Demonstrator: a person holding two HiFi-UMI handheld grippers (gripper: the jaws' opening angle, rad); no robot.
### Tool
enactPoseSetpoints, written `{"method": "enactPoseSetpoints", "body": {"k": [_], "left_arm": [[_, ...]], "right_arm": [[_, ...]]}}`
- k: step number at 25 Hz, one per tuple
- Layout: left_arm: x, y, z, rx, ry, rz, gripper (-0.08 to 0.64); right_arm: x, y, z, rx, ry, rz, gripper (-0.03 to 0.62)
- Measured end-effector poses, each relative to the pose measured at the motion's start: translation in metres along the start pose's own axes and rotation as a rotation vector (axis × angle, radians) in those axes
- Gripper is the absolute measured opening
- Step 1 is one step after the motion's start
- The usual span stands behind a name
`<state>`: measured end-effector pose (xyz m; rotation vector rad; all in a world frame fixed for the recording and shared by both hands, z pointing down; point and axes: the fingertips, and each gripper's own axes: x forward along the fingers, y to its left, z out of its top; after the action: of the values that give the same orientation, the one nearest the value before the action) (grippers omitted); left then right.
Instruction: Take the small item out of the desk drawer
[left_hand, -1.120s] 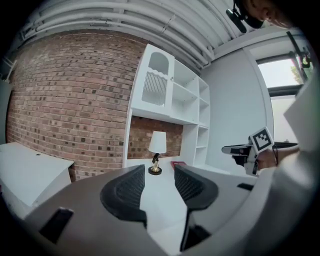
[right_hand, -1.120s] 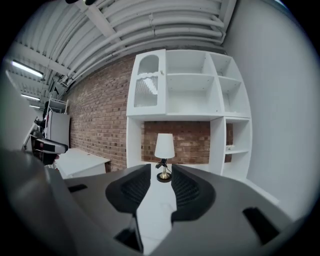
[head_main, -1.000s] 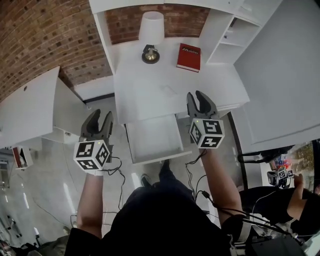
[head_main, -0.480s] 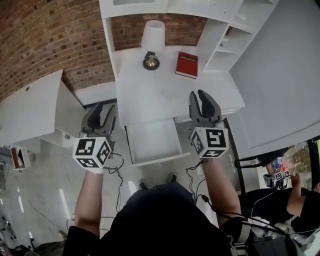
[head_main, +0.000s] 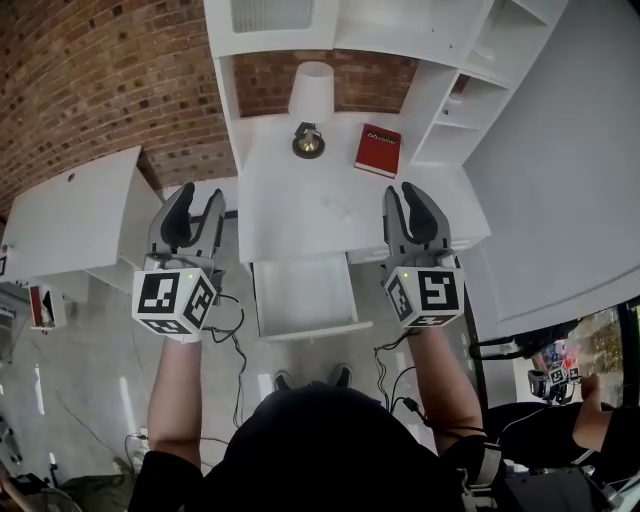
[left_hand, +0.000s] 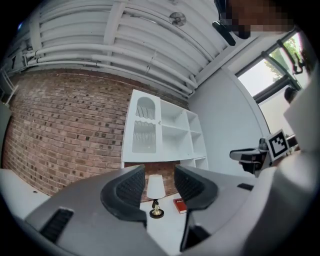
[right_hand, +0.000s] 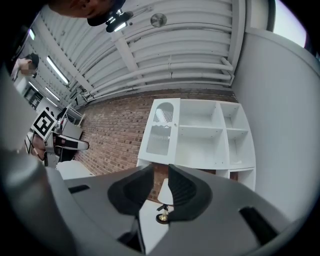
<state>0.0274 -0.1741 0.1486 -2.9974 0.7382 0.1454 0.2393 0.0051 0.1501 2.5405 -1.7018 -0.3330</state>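
The white desk (head_main: 320, 205) has its drawer (head_main: 300, 290) pulled out toward me; the drawer's inside looks plain white and I see no small item in it. My left gripper (head_main: 197, 205) hovers left of the desk, level with its front, open and holding nothing. My right gripper (head_main: 407, 200) hangs over the desk's right front edge, its jaws a narrow gap apart with nothing between them. In the left gripper view the left gripper (left_hand: 160, 182) frames the lamp (left_hand: 155, 187) and the red book (left_hand: 180, 205). The right gripper (right_hand: 161, 182) also faces the lamp's base (right_hand: 162, 216).
A white-shaded lamp (head_main: 311, 95) and a red book (head_main: 378, 150) stand at the desk's back. White shelving (head_main: 490, 60) rises at the right, and a white side table (head_main: 60, 215) stands at the left. Cables (head_main: 235, 340) lie on the floor. Another person (head_main: 600, 430) is at lower right.
Both grippers have risen and moved forward toward the desk. The right gripper's jaws have narrowed. The drawer stays pulled out.
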Motion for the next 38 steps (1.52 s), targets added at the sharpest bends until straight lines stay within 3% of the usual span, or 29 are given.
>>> {"method": "enactPoseSetpoints", "body": {"k": [11, 38], "left_arm": [[-0.010, -0.034, 0.017, 0.016, -0.026, 0.011, 0.183], [-0.010, -0.018, -0.005, -0.025, 0.009, 0.015, 0.183]], "right_arm": [[-0.009, -0.015, 0.012, 0.021, -0.047, 0.028, 0.086], [-0.005, -0.005, 0.002, 0.026, -0.020, 0.024, 0.066]]}}
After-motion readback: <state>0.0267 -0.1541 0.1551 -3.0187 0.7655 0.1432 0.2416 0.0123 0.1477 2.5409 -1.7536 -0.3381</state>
